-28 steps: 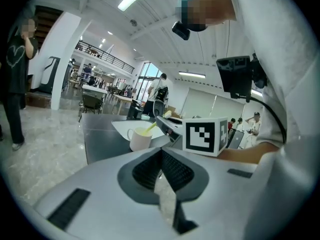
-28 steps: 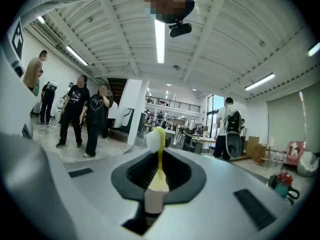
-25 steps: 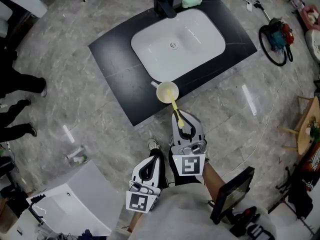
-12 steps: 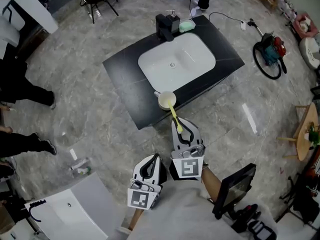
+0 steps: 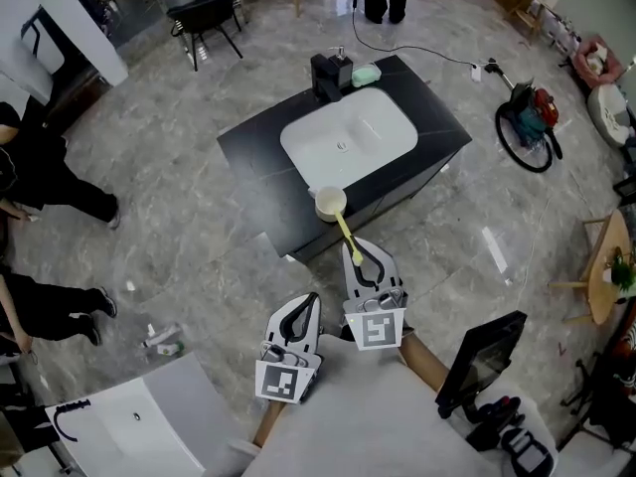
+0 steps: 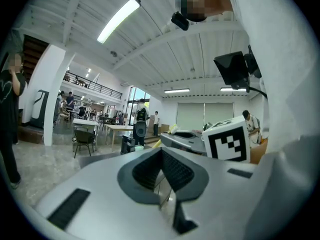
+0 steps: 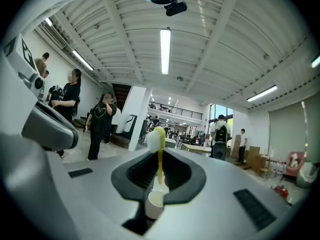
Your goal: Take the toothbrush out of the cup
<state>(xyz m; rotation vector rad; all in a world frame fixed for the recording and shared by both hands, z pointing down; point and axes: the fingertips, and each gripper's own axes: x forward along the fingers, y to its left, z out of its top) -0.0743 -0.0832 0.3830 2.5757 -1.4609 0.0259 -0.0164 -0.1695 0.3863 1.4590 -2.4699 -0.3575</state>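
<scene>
**Head view with both tool views.** The right tool [image 5: 358, 253] is clenched on the toothbrush [image 5: 347, 233]. In the right tool view we see the brush run out between the closed jaws, its head bare against the hall with no cup round it. The handle's end is sunk between the jaws. From above, the brush tip overlaps the rim of the cup [image 5: 331, 203], and we cannot tell from that view how far above the cup it stands. The cup sits at the near edge of the black worktop [image 5: 256, 143], just in front of the white sink [image 5: 349, 136]; its inside is too small to read.

The left tool [image 5: 306, 304] is clenched on nothing, jaws together, beside the right tool and short of the worktop. Its own view is largely filled by its body and a white sleeve [image 6: 282, 84].

A black dispenser [image 5: 330, 74] and a green item [image 5: 366, 75] stand at the worktop's far edge. Two people [image 5: 50, 192], cut off at the left border, stand on the floor [image 5: 179, 217], and a chair [image 5: 204, 13] stands farther back.
</scene>
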